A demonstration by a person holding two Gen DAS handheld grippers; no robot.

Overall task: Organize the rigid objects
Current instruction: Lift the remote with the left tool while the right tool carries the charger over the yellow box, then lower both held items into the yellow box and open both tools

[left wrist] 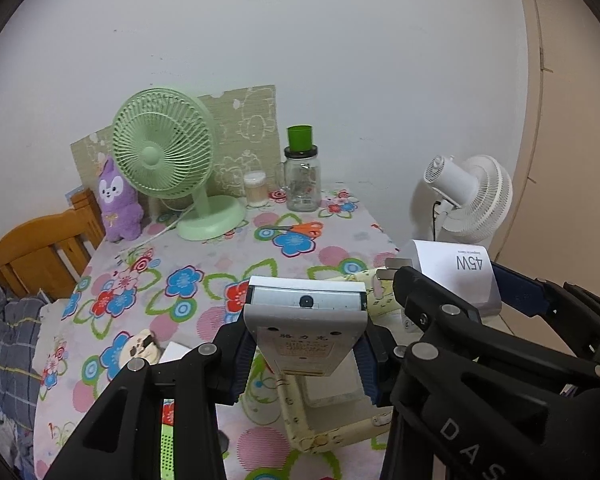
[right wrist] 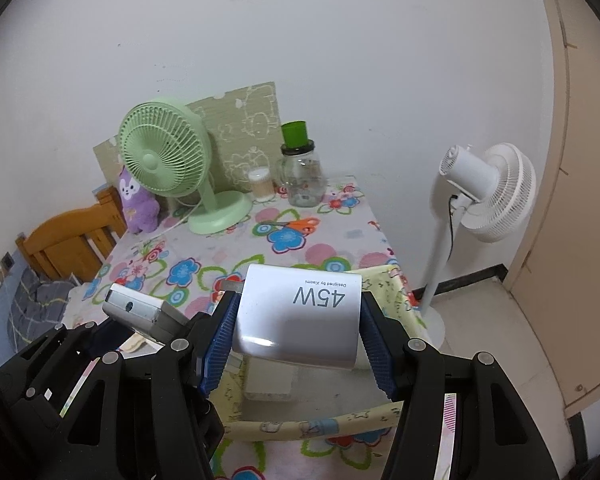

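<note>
Charger [right wrist: 300,320], white and rounded, marked "45W", metal prongs at its far-left end, pinched in right claw [right wrist: 298,334] above pale yellow tray [right wrist: 308,426] near table's [left wrist: 204,248] right edge. Grey-white remote [left wrist: 306,320] pinched in left claw [left wrist: 304,356].

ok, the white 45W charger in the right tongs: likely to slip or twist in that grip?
The 45W charger looks like a smooth, glossy, rigid block, so some slip is possible, though the ribbed blue pads probably bite well. It is clamped across flat sides, so twisting seems unlikely. It looks dense for its size; the projecting prongs could snag on the fabric box below.
</note>
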